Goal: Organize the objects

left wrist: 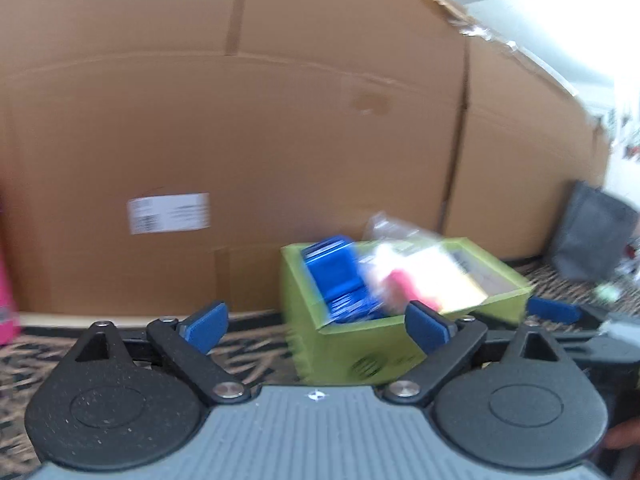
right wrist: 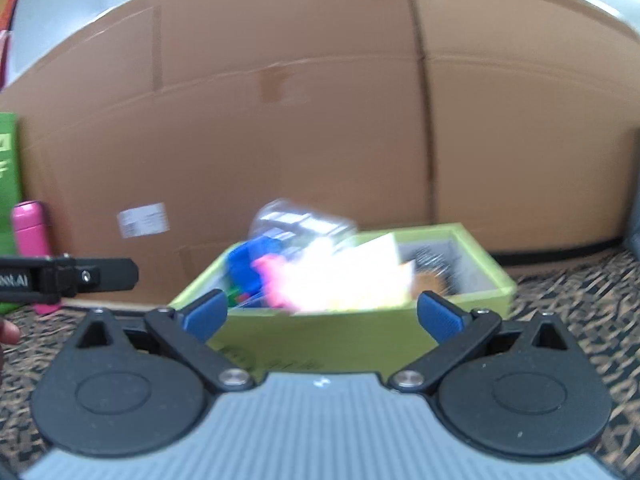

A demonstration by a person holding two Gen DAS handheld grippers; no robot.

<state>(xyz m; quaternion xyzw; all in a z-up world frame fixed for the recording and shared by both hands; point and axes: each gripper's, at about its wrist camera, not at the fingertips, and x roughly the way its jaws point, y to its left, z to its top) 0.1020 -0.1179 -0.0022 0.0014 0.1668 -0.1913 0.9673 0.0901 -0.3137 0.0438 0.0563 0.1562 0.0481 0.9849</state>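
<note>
Left wrist view: the left gripper [left wrist: 316, 326] is seen with its jaws spread wide and nothing between the blue pads [left wrist: 206, 326]. The green box [left wrist: 360, 356] is set on the patterned carpet [left wrist: 248, 344], ahead and slightly right of the gripper, one corner turned toward the camera, its long axis running back toward the right. Blue items [left wrist: 336, 280] and a blurred pink-and-white bundle [left wrist: 404, 280] are held inside it. Open carpet is left on the box's left; the cardboard wall [left wrist: 240, 128] closes the far edge just behind it. A grey bag [left wrist: 592, 232] stands at the far right.

Right wrist view: the right gripper [right wrist: 322, 316] is likewise released and empty. The box's long side [right wrist: 320, 340] is presented broadside, its long axis running left to right, close before the fingers. A pink bottle [right wrist: 32, 228] stands far left against the cardboard; bare carpet [right wrist: 580, 300] is seen right of the box. All contents are motion-blurred.
</note>
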